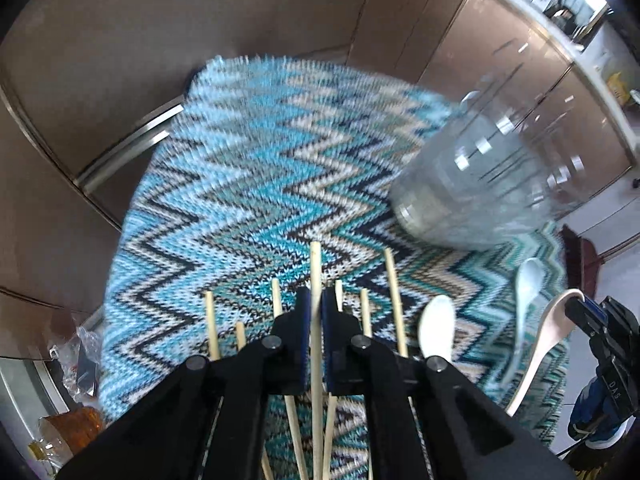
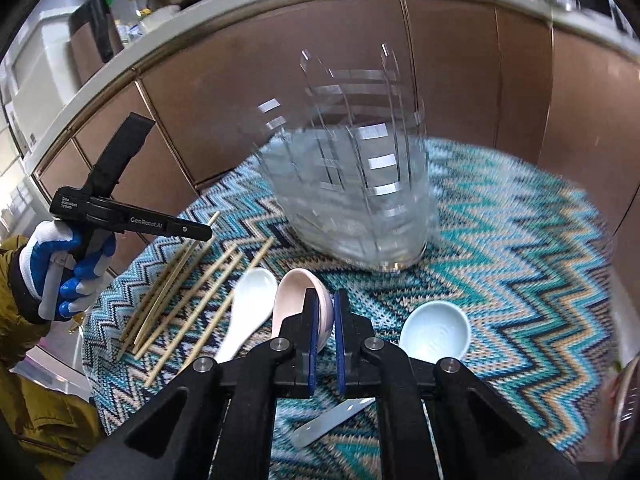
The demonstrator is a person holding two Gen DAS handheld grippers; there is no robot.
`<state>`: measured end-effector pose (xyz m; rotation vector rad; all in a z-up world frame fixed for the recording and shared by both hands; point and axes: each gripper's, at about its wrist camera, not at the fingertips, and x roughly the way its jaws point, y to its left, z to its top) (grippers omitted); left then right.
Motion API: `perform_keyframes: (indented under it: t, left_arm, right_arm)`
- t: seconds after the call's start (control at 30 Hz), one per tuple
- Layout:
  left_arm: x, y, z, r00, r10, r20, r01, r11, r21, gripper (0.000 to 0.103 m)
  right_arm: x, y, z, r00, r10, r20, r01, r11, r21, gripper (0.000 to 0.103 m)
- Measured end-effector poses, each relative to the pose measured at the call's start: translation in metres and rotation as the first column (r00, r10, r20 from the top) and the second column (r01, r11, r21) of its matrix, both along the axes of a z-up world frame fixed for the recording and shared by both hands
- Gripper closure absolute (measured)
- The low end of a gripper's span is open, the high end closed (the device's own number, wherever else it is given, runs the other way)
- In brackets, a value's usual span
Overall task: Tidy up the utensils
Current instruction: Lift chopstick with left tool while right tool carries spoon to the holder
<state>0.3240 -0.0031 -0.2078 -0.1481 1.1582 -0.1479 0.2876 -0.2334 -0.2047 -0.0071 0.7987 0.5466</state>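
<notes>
My left gripper (image 1: 315,298) is shut on one wooden chopstick (image 1: 315,268), held above several other chopsticks (image 1: 394,300) lying on the zigzag cloth (image 1: 240,184). My right gripper (image 2: 326,300) is shut on the rim of a pink ceramic spoon (image 2: 294,292); it also shows in the left wrist view (image 1: 552,324). A white spoon (image 2: 252,304) and a pale blue spoon (image 2: 434,330) lie beside it. A clear plastic holder (image 2: 352,184) stands on the cloth just beyond the spoons. The left gripper (image 2: 200,232) appears above the chopsticks (image 2: 192,300) in the right wrist view.
Brown cabinet doors (image 2: 224,92) run behind the cloth-covered table. A countertop with bottles (image 2: 132,20) and appliances lies above them. Plastic bags and an amber object (image 1: 76,428) sit off the table's left edge.
</notes>
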Motion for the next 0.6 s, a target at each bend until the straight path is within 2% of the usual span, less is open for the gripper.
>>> perform_keyframes:
  t: [0.17, 0.3, 0.37, 0.43, 0.53, 0.6]
  left_arm:
    - [-0.03, 0.015, 0.042, 0.993, 0.011, 0.115, -0.004, 0.998, -0.065, 0.098]
    - [-0.049, 0.019, 0.088, 0.967, 0.025, 0.254, 0.006, 0.993, -0.12, 0.098]
    - [-0.054, 0.021, 0.113, 0.942, 0.037, 0.333, 0.012, 0.99, -0.141, 0.098]
    - [-0.058, 0.018, 0.14, 0.906, 0.051, 0.421, 0.02, 0.986, -0.163, 0.098]
    - [-0.058, 0.011, 0.172, 0.848, 0.076, 0.525, 0.03, 0.981, -0.191, 0.098]
    - [-0.053, 0.003, 0.189, 0.808, 0.094, 0.582, 0.037, 0.977, -0.208, 0.098]
  right_arm:
    - [-0.033, 0.009, 0.04, 0.996, -0.033, 0.086, 0.036, 0.999, -0.03, 0.096]
    - [-0.058, 0.014, 0.07, 0.984, -0.077, 0.161, 0.085, 0.995, -0.045, 0.096]
    - [-0.064, 0.017, 0.085, 0.974, -0.102, 0.202, 0.115, 0.992, -0.052, 0.096]
    - [-0.068, 0.019, 0.1, 0.958, -0.131, 0.254, 0.152, 0.986, -0.065, 0.096]
    - [-0.068, 0.018, 0.125, 0.925, -0.177, 0.336, 0.212, 0.975, -0.07, 0.096]
    - [-0.062, 0.019, 0.142, 0.889, -0.217, 0.403, 0.267, 0.961, -0.07, 0.096]
